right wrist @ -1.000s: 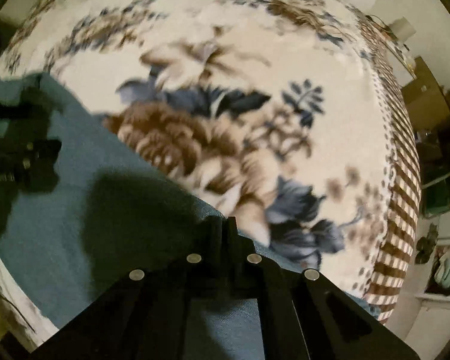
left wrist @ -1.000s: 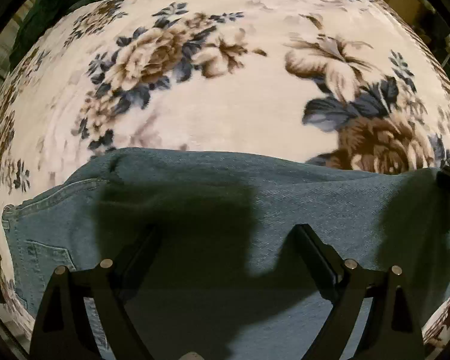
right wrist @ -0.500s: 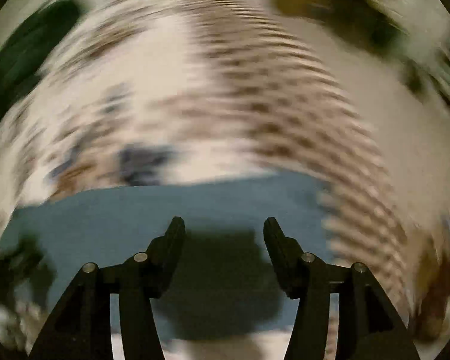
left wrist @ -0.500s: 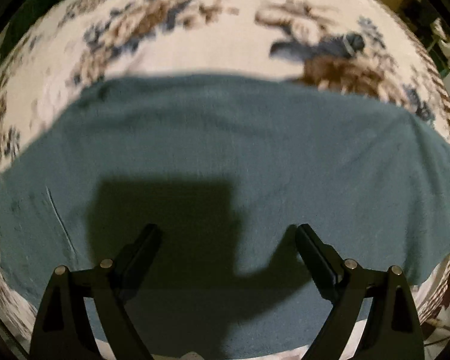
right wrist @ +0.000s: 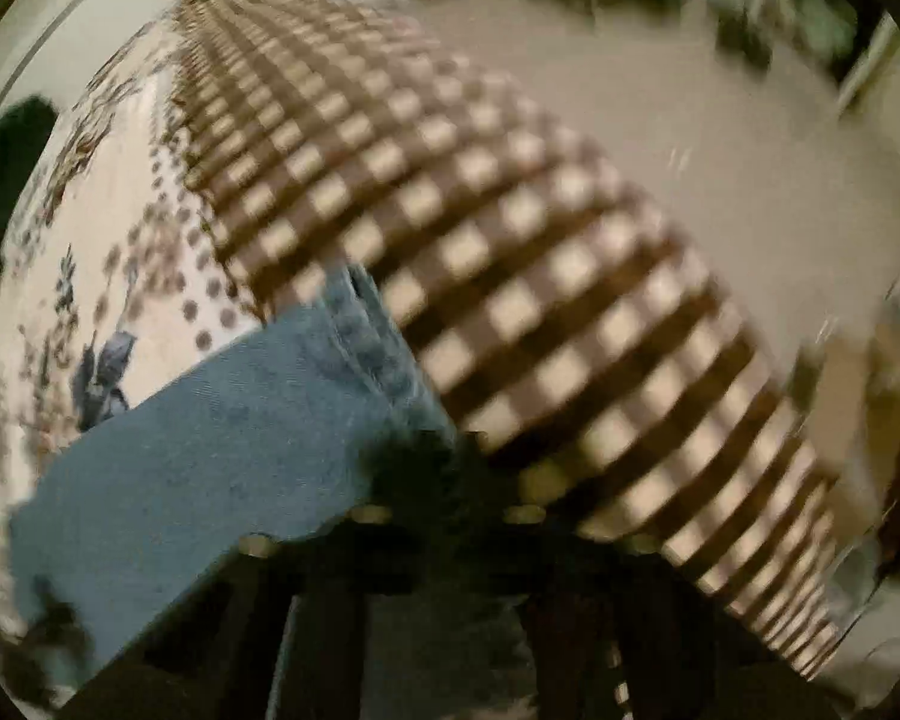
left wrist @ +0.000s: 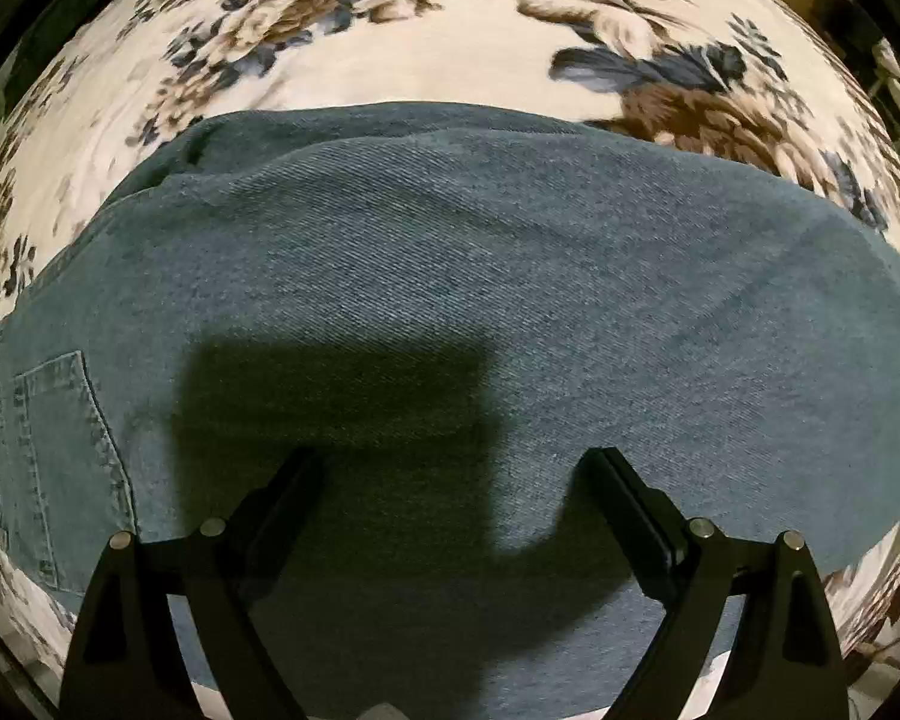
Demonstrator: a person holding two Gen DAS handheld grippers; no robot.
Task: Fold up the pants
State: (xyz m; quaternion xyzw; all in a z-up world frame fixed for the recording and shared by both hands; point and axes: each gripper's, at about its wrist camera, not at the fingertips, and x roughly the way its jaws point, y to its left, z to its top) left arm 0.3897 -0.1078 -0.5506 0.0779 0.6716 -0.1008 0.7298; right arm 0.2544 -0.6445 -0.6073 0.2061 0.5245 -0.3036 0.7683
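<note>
Blue denim pants lie folded lengthwise across a floral blanket, with a back pocket at the left end. My left gripper is open and empty, hovering over the middle of the denim. In the blurred right wrist view the hem end of the pants lies by the checked border. My right gripper sits at the hem corner, jaws close together, and appears shut on the hem.
The floral blanket covers the bed beyond the pants. Its brown checked border falls over the bed's edge toward the pale floor. A dark green cloth lies at the far left.
The left gripper pulled back and now hovers still and open over the pants. The right gripper opened, swung to the hem end by the checked border, and closed there.
</note>
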